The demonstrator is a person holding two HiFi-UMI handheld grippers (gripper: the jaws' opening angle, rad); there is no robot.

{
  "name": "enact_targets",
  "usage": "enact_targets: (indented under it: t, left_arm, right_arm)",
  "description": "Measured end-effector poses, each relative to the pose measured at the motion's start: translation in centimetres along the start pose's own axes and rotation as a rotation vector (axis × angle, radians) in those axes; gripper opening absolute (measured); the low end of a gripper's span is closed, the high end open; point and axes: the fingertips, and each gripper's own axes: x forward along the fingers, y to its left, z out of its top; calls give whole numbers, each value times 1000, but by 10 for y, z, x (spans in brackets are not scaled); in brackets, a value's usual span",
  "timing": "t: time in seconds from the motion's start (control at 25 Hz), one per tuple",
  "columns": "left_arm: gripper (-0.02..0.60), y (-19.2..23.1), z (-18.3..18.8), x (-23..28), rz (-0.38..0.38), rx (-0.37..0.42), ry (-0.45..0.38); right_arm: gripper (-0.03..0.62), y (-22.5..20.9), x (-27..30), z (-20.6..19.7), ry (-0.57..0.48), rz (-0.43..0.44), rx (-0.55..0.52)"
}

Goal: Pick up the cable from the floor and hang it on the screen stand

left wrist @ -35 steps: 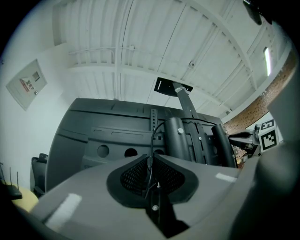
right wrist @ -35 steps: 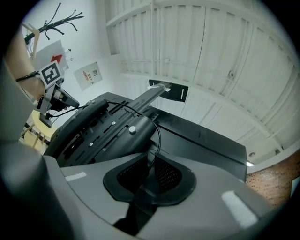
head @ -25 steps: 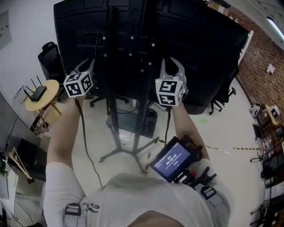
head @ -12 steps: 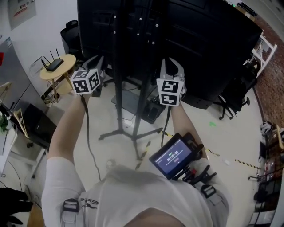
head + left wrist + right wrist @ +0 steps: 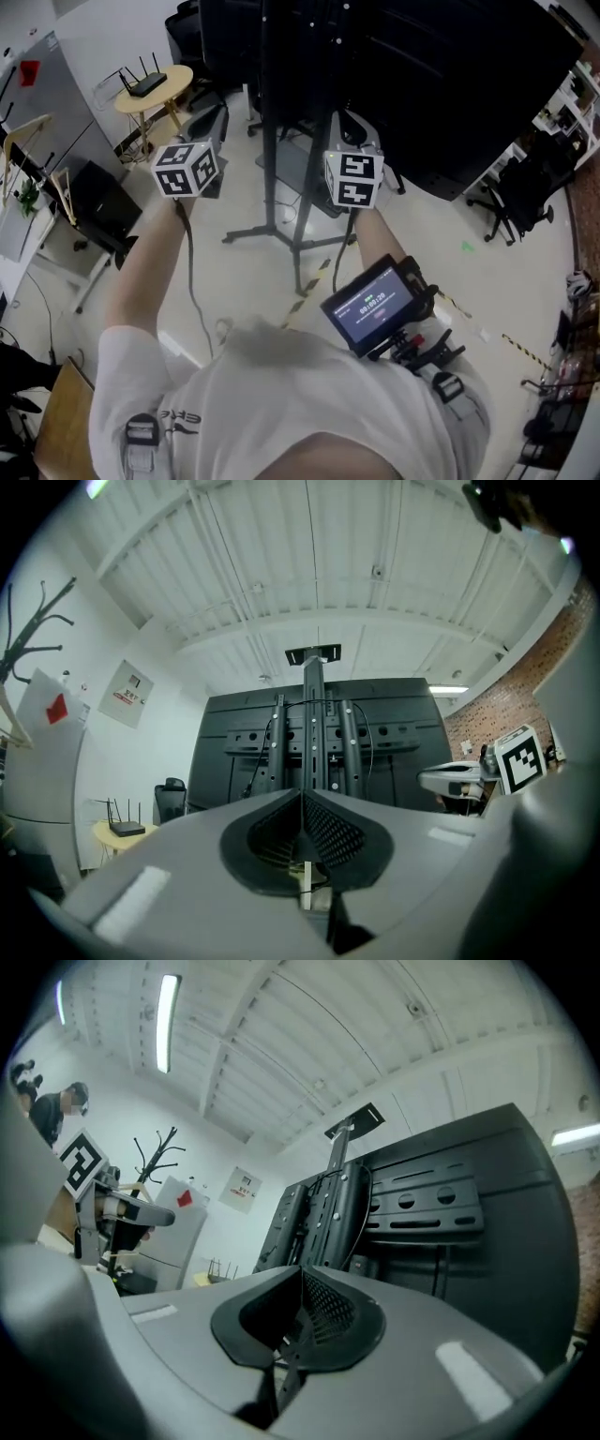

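Spotter: Jaws on the left gripper (image 5: pixel 302 797) meet at the tips. They have just been closing, and nothing sits between them.

Logger: Where is it, going by the screen stand (image 5: pixel 314 726)?

Spotter: It faces the back of the stand. In the head view it is off to the left of the two poles, with a clear gap.

Logger: And the right gripper (image 5: pixel 300 1277)?

Spotter: Much the same. Its jaws have just been closing, are now together, and have nothing caught in them. It sits close beside the stand's right pole.

Logger: The cable?

Spotter: A thin black cable (image 5: pixel 253 768) hangs on the stand. It loops over the upright rails behind the screen (image 5: pixel 450 84) and drops down on both sides. Neither gripper touches it.

Logger: What else is near the stand?

Spotter: A round yellow table (image 5: pixel 178 77) with a router (image 5: pixel 145 82) on it stands to the stand's left. A black office chair (image 5: pixel 525 183) stands well to its right. A small display (image 5: pixel 375 305) on the person's right forearm is on the near side of the stand's base.
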Motion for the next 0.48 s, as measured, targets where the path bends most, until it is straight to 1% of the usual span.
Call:
enact_targets:
  t: [0.2,0.36,0.48]
  left_arm:
    - [5,1,-9,-26,32,-17,7]
    - [3,5,-30,-53,32,-27,35]
    - [3,1,-43,-70,33,-16,50]
  right_arm:
    - [14,23,-7,-12,28,67,84]
    - [14,51,-15,-22,57,95,121]
    - [14,67,-22,-30,81,112,138]
